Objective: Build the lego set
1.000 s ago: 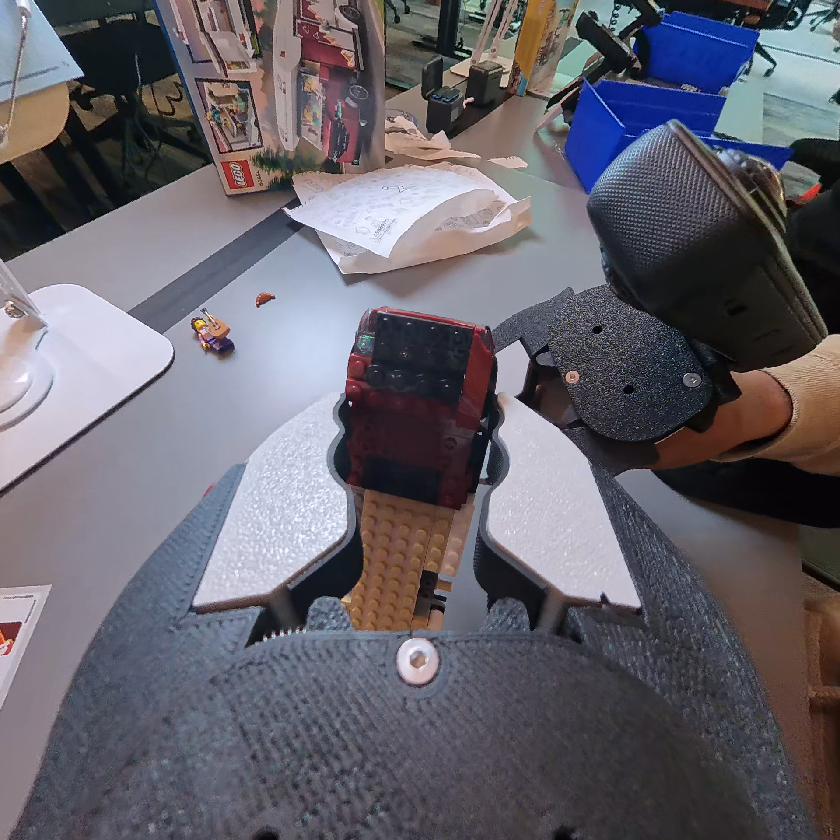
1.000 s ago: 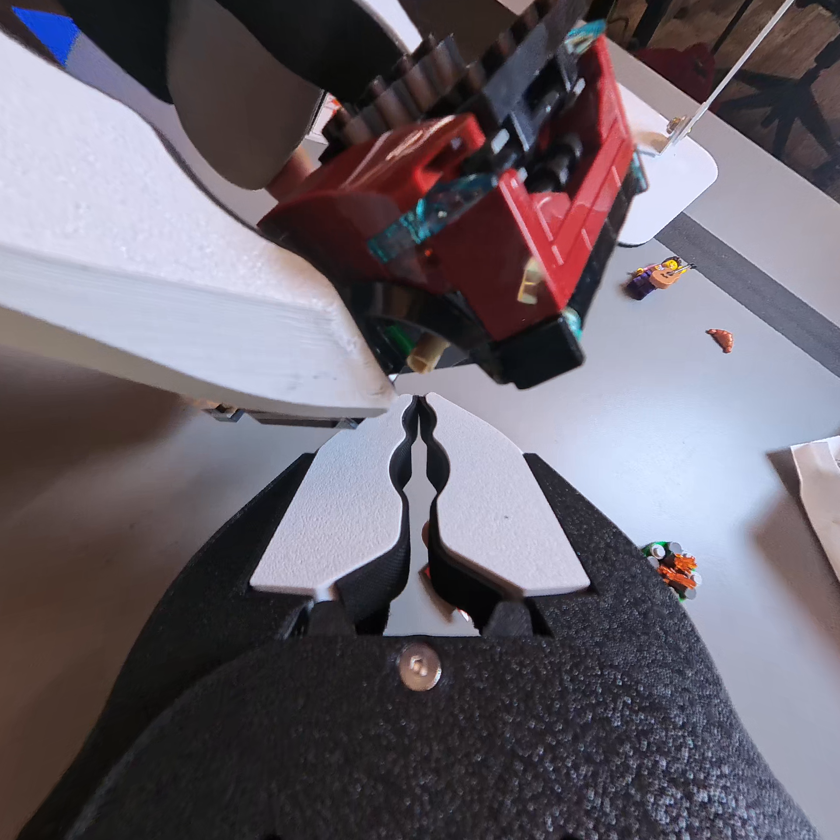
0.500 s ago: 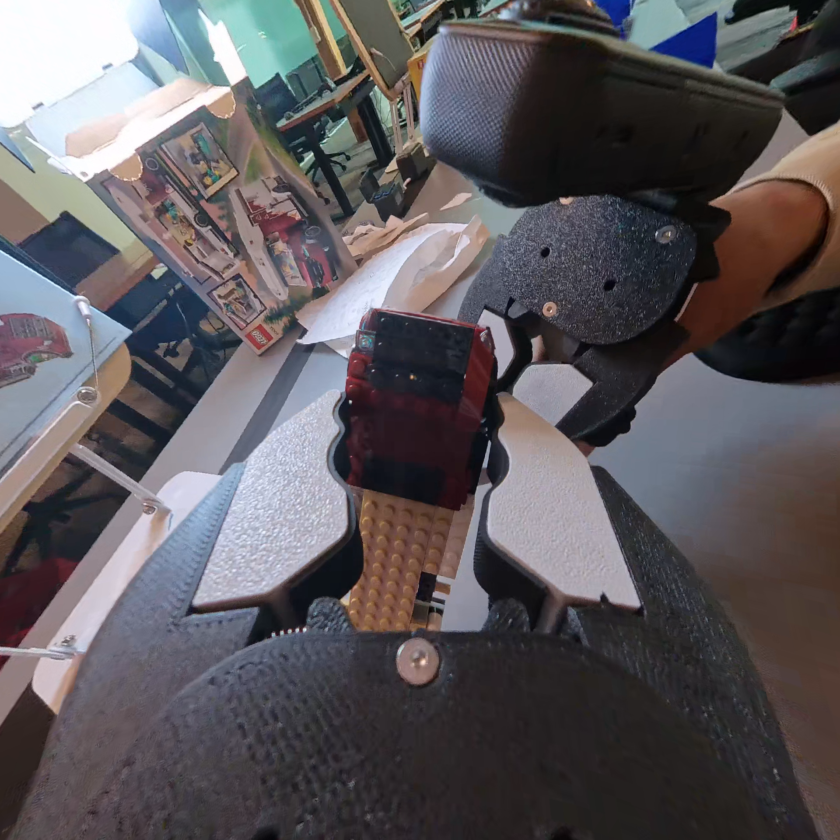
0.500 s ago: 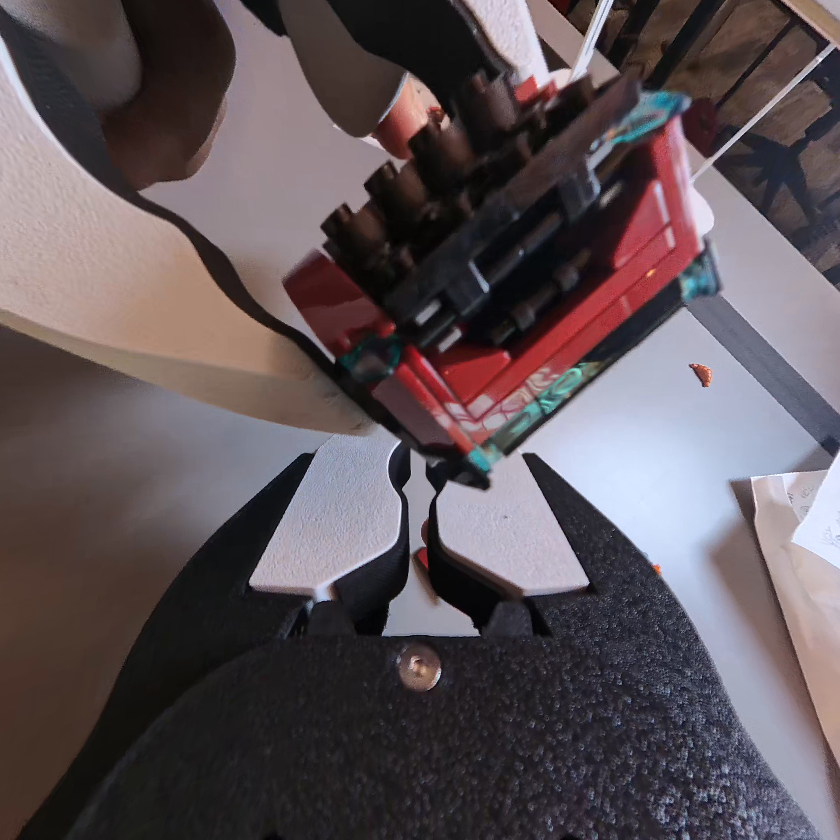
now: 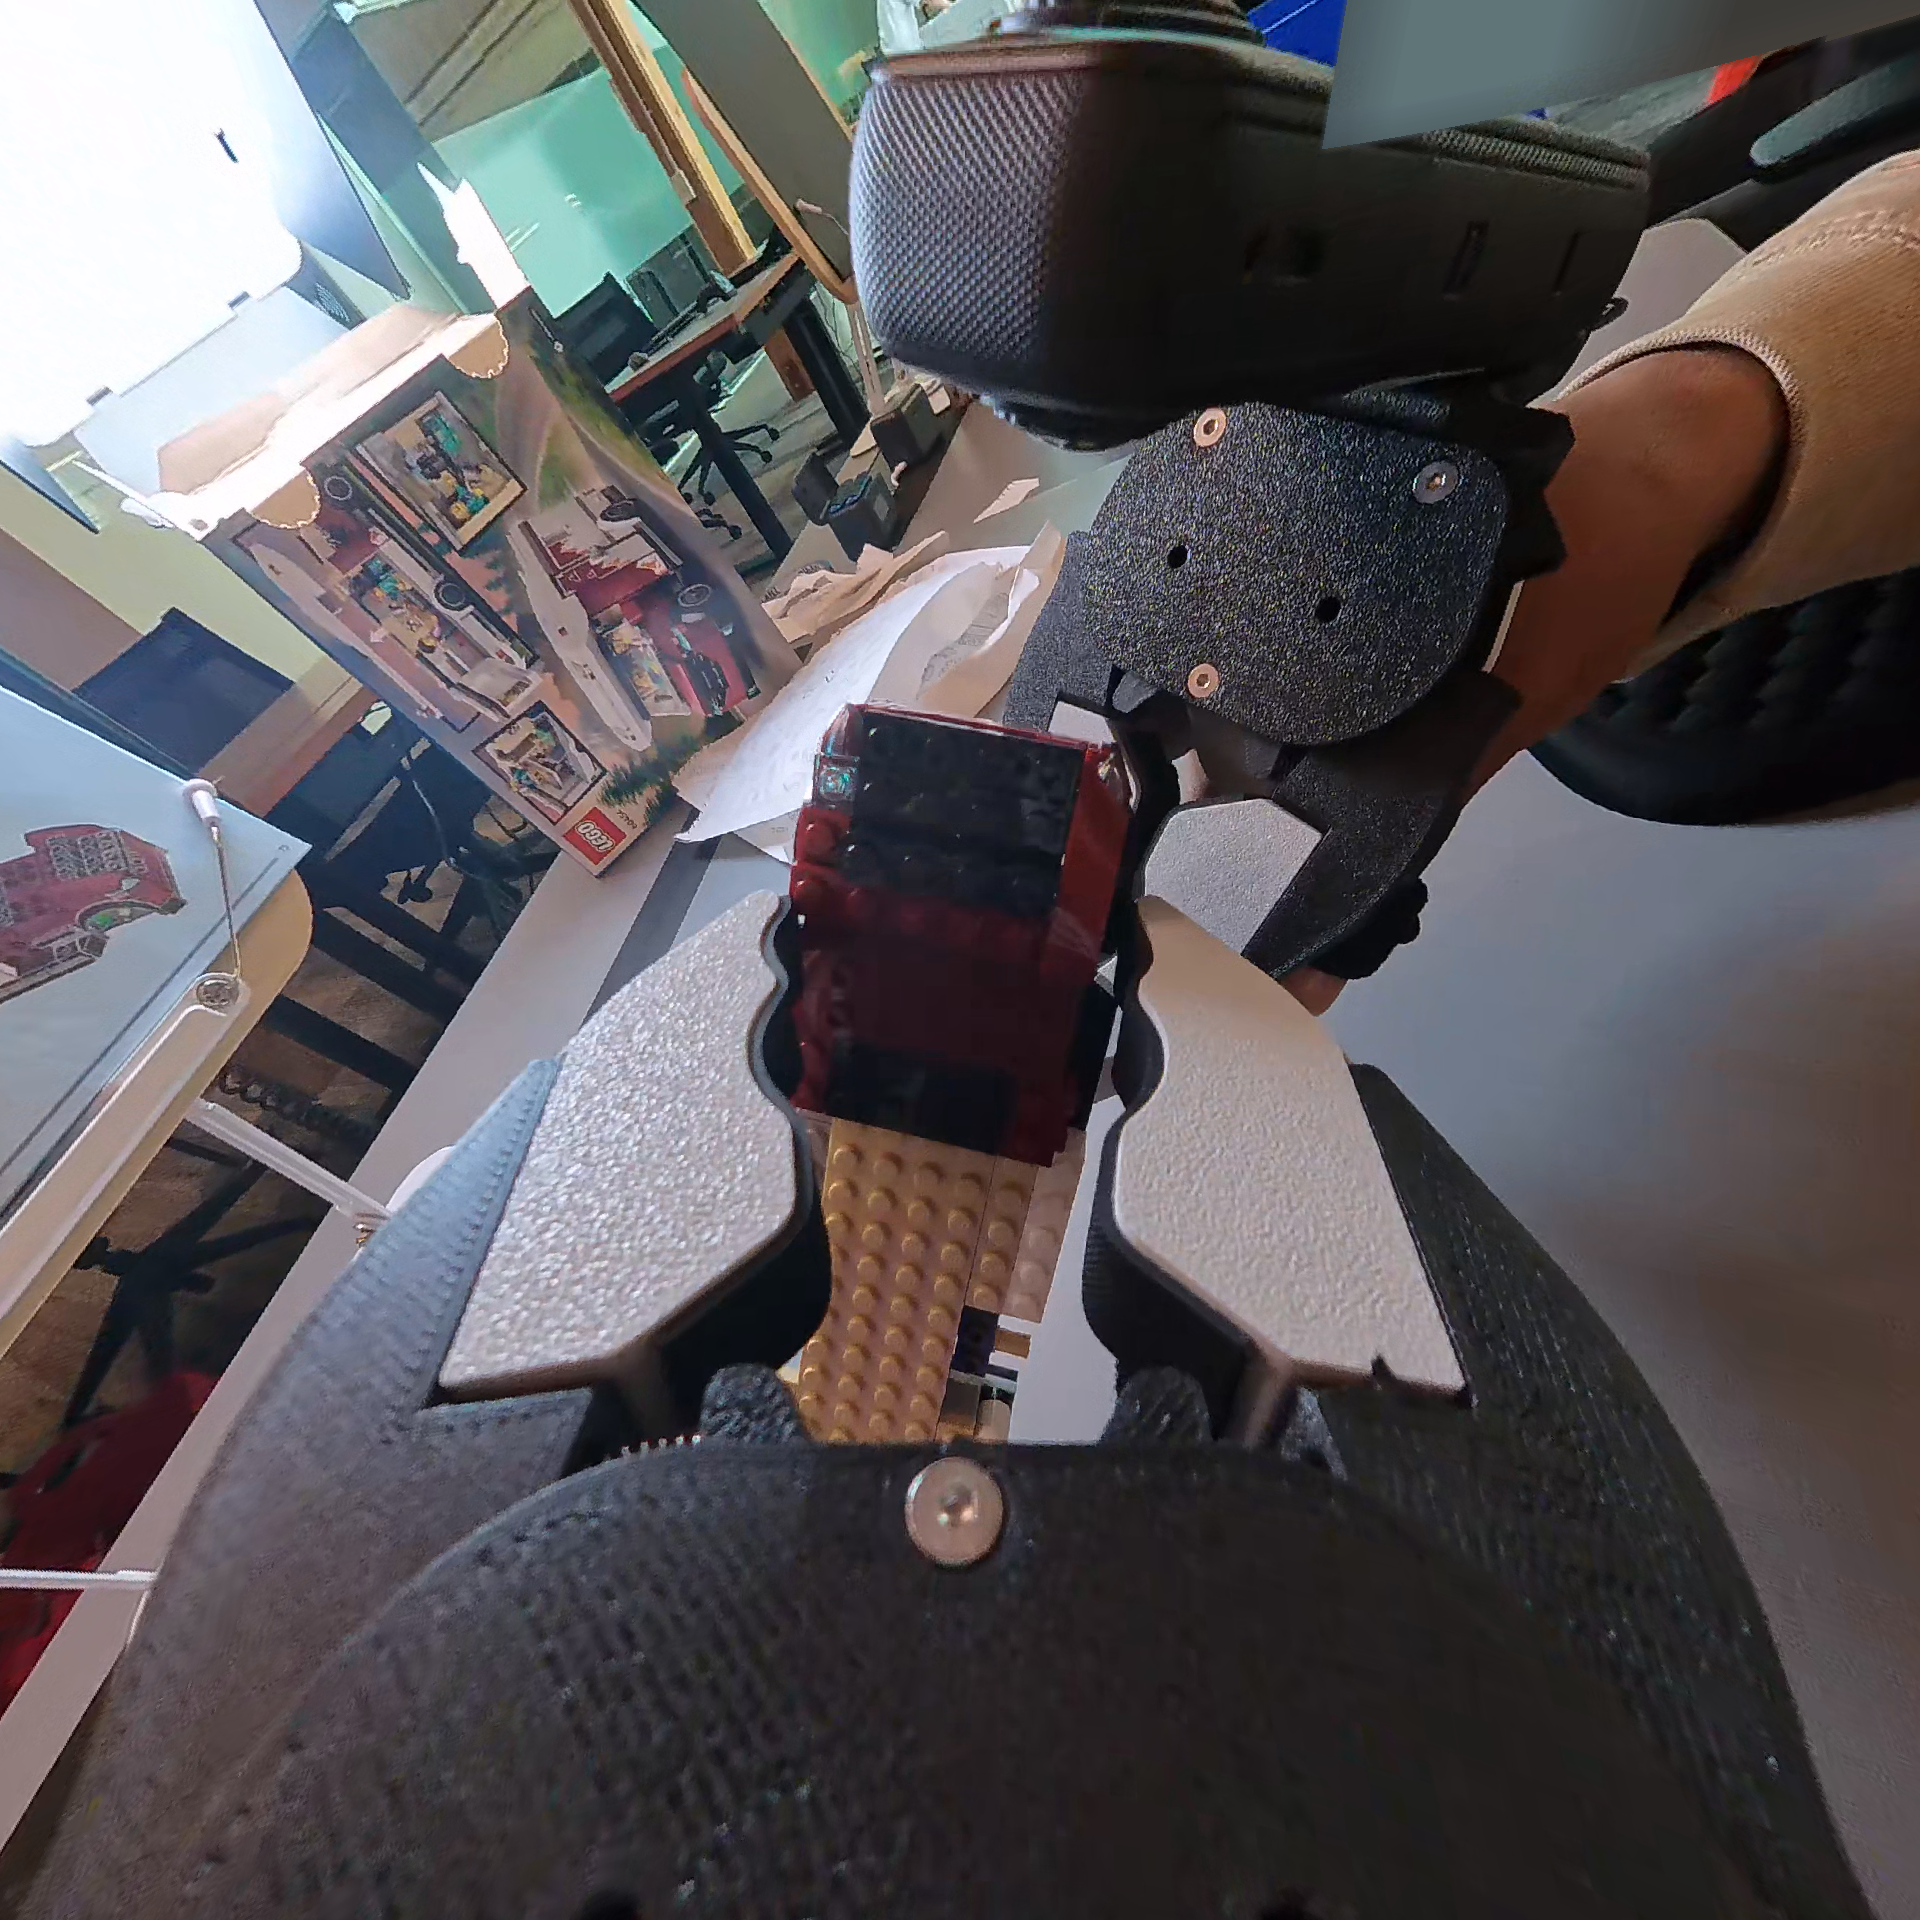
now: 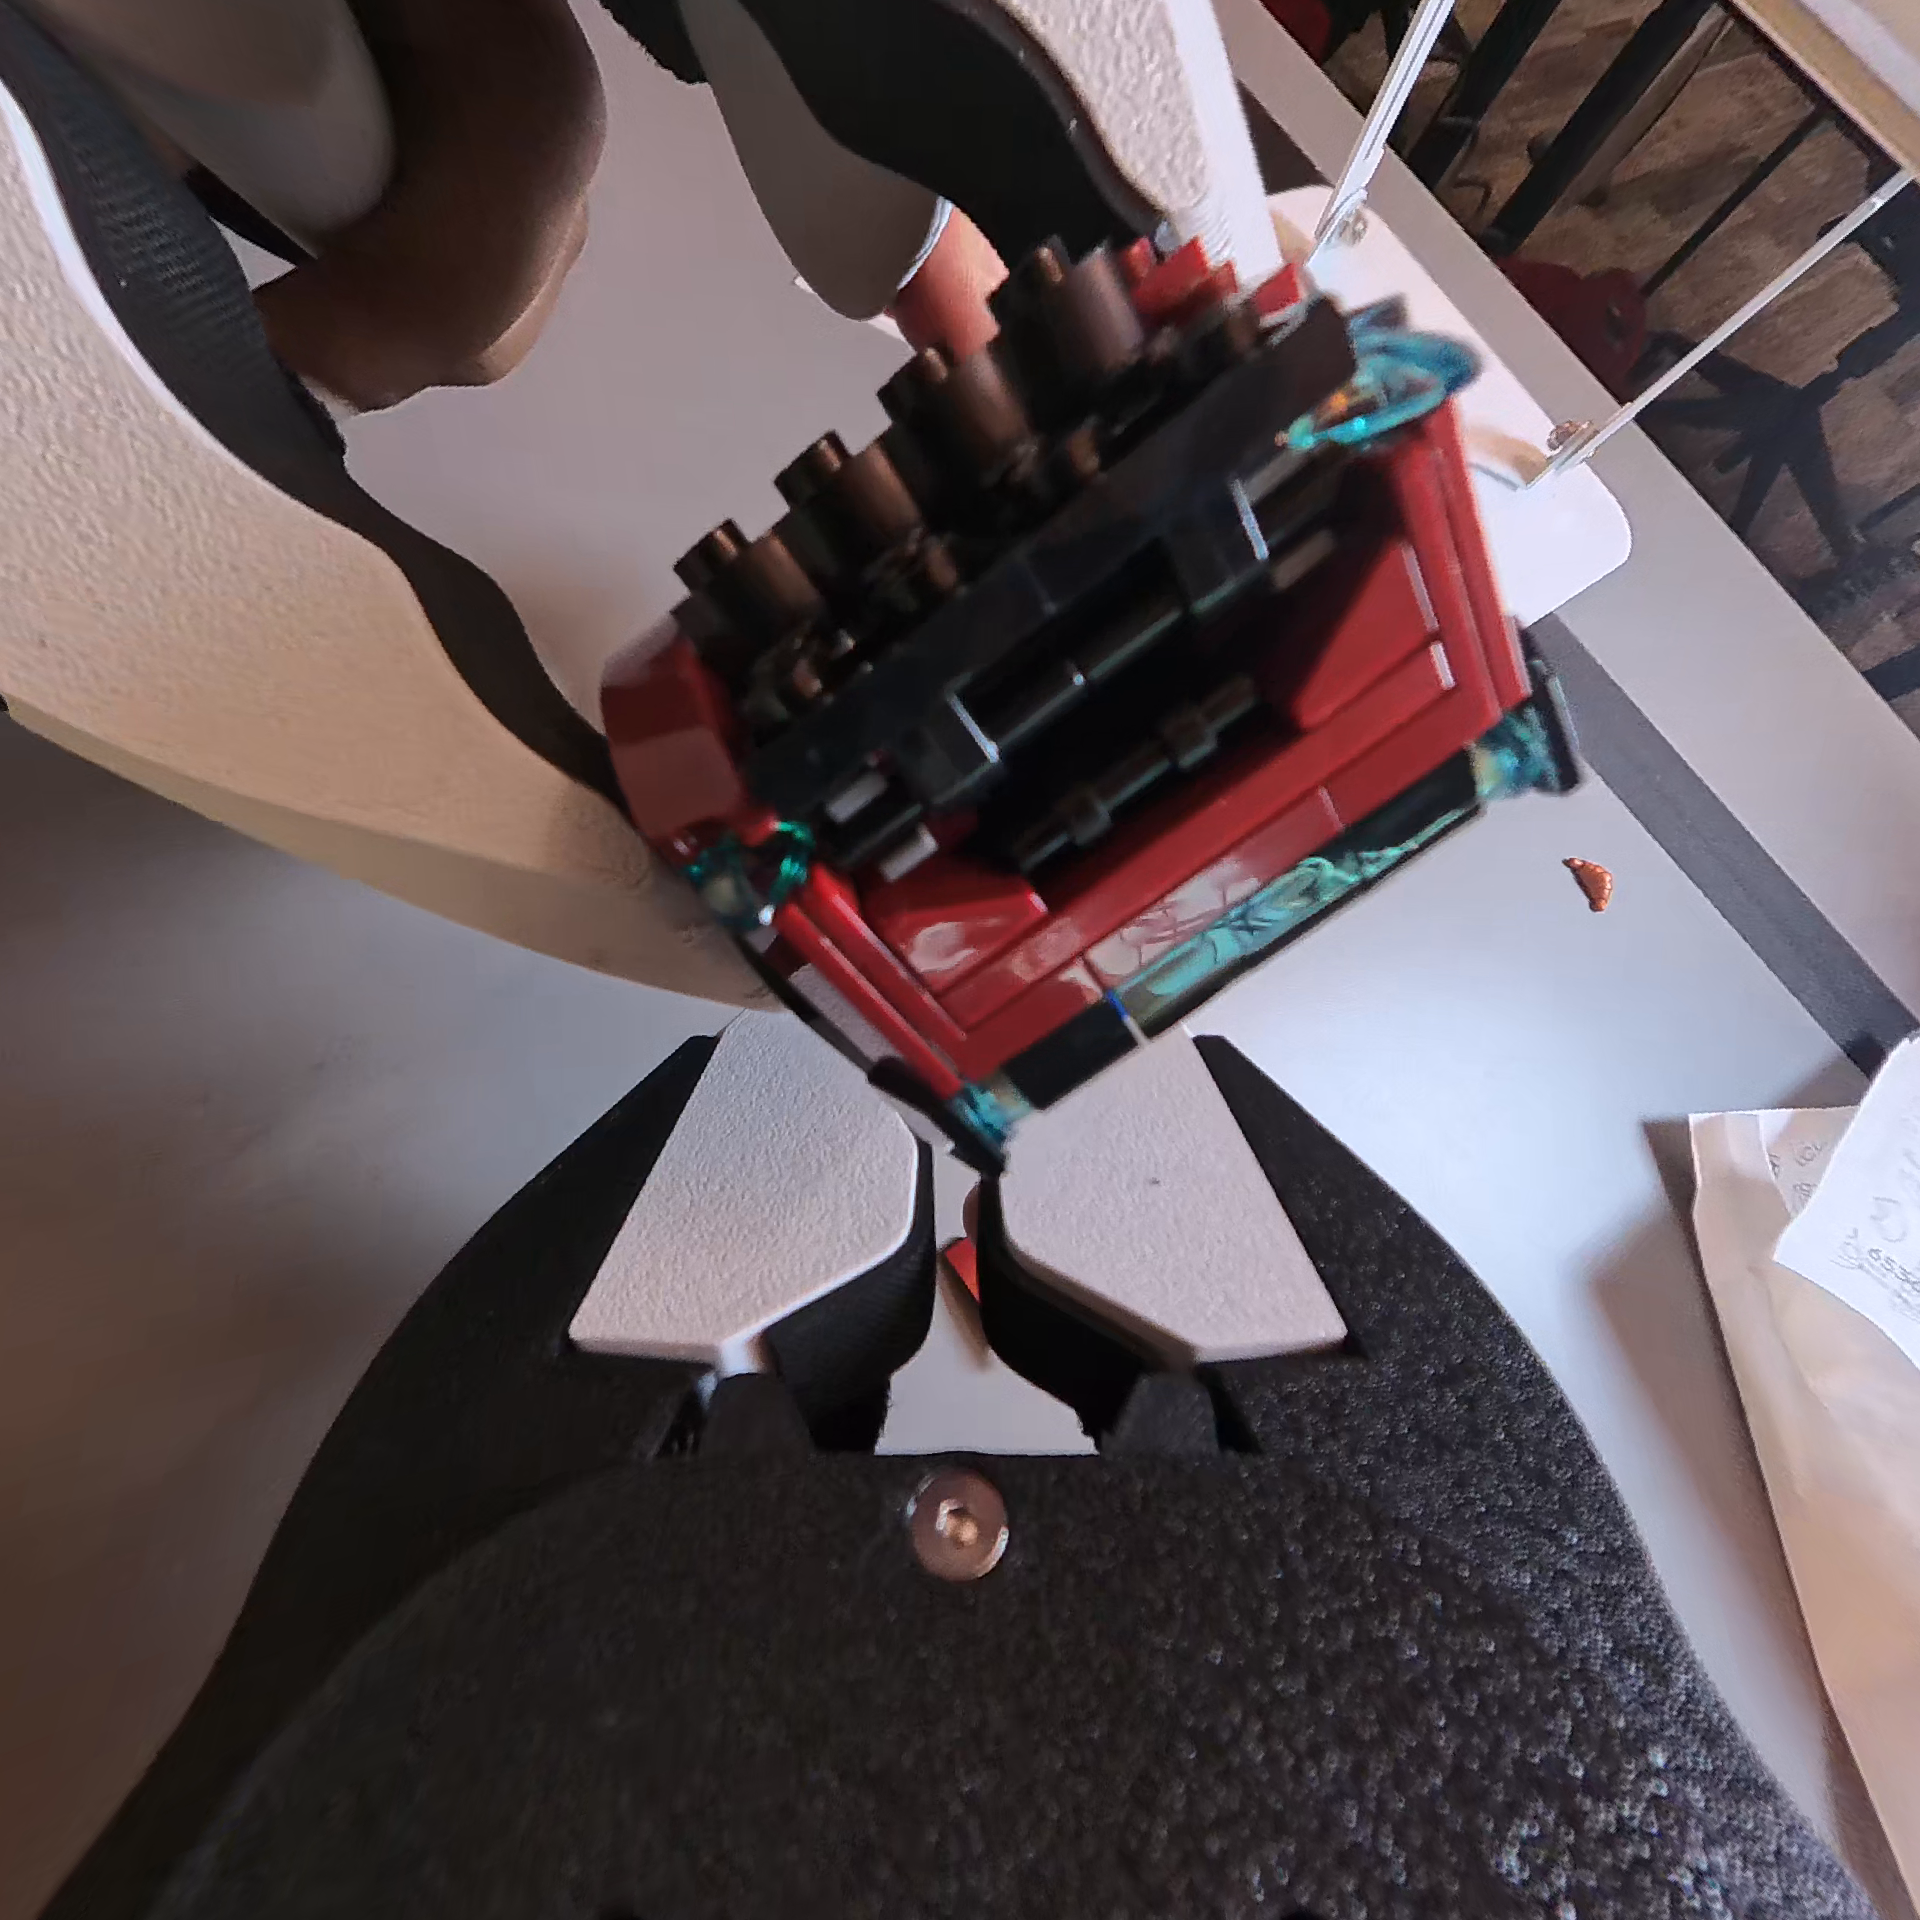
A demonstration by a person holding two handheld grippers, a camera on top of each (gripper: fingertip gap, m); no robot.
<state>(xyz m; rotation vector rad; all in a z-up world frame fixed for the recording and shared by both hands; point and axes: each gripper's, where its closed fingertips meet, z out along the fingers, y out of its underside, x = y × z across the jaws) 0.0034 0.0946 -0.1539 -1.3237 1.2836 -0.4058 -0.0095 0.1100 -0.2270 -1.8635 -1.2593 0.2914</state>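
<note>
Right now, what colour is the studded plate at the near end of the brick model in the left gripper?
Tan. The plate shows best in the left wrist view, behind the dark red and black body.

Toy box (image 5: 488,623), papers (image 5: 862,675), booklet on stand (image 5: 94,904), grey table (image 6: 1455,1039).

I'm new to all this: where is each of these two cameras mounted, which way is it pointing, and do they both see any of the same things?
Left wrist view: sits on the left gripper, looking forward along its fingers, which clamp a dark red brick model; the right gripper and a hand show beyond.
Right wrist view: sits on the right gripper, looking at the model's underside over a grey table; its fingertips are hidden behind the model.
Shared: the model, both grippers, white paper bags.
</note>
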